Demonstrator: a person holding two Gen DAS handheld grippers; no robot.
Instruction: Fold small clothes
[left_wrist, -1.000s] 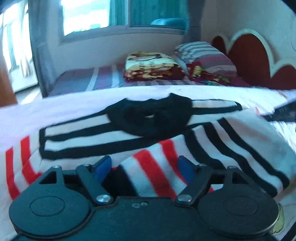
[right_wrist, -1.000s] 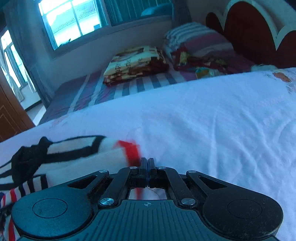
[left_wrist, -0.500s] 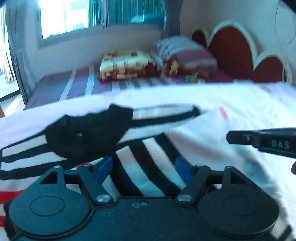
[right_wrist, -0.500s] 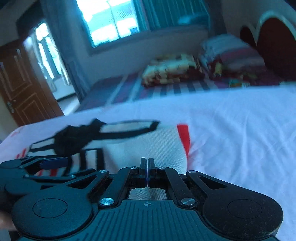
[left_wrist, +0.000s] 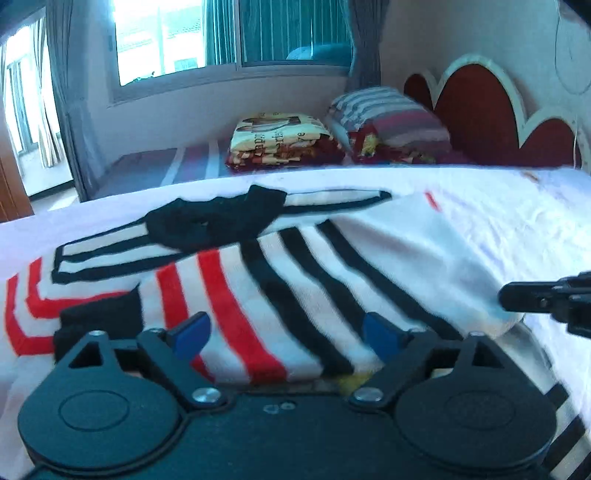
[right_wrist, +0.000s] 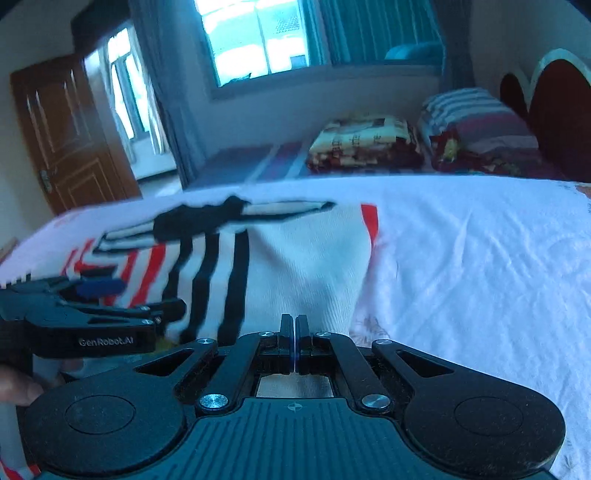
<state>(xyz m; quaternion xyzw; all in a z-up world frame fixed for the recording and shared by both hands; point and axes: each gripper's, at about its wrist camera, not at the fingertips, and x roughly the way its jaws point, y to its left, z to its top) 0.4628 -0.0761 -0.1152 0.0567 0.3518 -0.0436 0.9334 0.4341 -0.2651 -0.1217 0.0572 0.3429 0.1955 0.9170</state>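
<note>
From the left wrist camera, the left tongs (left_wrist: 286, 338) stand wide apart, their blue pads (left_wrist: 192, 334) on either side of the striped garment (left_wrist: 280, 280) without pressing it. They have just been opening, and the cloth lies loose between them, so this side of the fold looks let go. The garment, white with red and black stripes and a black collar (left_wrist: 214, 218), lies on the white sheet (left_wrist: 509, 218) of the bed, one flap doubled over the body. At the right edge the tip of the right tongs (left_wrist: 517, 297) reaches in at the garment's edge.

From the right wrist camera, the right tongs (right_wrist: 294, 341) are fully closed, and the white cloth runs straight into the closed pads, so they seem to pinch the garment's edge, lifting it in a taut ridge. That hold likely serves to carry the edge over toward the striped side. The left tongs (right_wrist: 147, 295) sit low at the left over the stripes, with a hand (right_wrist: 16, 387) behind them. A folded blanket (right_wrist: 364, 146) and a pillow (right_wrist: 476, 122) lie well apart, on the far bed.
</note>
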